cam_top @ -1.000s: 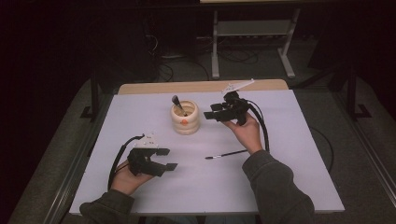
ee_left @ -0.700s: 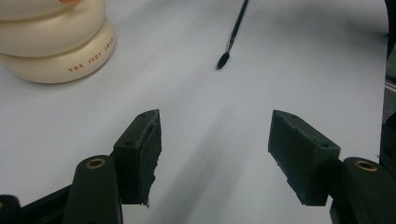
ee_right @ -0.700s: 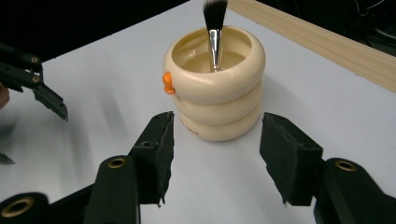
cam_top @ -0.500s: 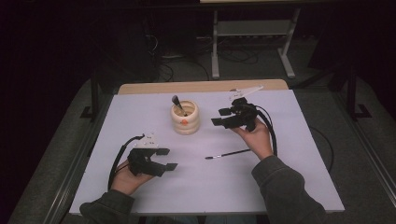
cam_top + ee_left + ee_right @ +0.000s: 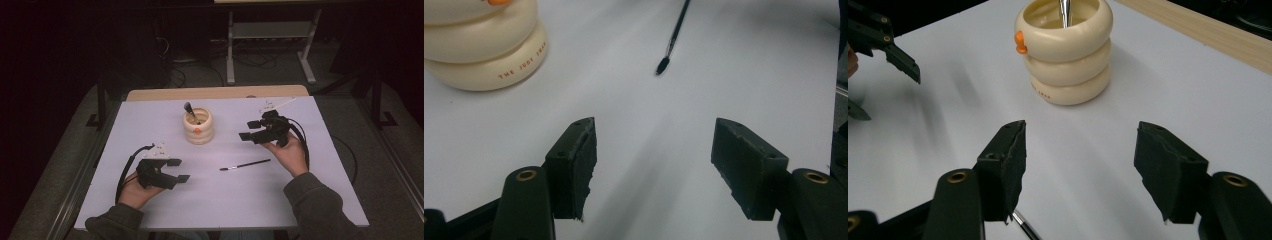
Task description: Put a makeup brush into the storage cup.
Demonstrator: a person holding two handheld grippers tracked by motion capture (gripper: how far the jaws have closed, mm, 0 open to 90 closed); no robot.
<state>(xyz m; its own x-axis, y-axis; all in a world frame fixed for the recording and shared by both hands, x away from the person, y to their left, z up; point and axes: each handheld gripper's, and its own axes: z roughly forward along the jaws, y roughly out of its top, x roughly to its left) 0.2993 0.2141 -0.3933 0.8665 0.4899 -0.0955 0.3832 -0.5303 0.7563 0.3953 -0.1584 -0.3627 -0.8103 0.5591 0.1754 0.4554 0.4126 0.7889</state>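
From the high view, a cream ringed pot [image 5: 199, 127] stands on the white table [image 5: 310, 200], and a brush [image 5: 190, 111] with a dark tip leans inside it. A thin black brush [image 5: 245, 164] lies flat on the table, between the two hands and nearer the right one. The left gripper [image 5: 179, 170] sits low by the table's near edge, jaws wide apart with nothing in them. The right gripper [image 5: 248, 130] is held above the table, beside the pot and just past the lying brush. Its jaws have just been opening, and nothing is between them.

In the left gripper view, the jaws of the left gripper [image 5: 654, 150] stand wide over bare table. The pot [image 5: 489, 55] is at the top left, and the thin brush [image 5: 674, 37] lies ahead, not touched.

In the right gripper view, the right gripper [image 5: 1080, 150] is spread with nothing inside. The pot [image 5: 1068, 65] stands ahead, with an orange bump on its side. The brush end [image 5: 1023, 226] peeks out under one jaw.
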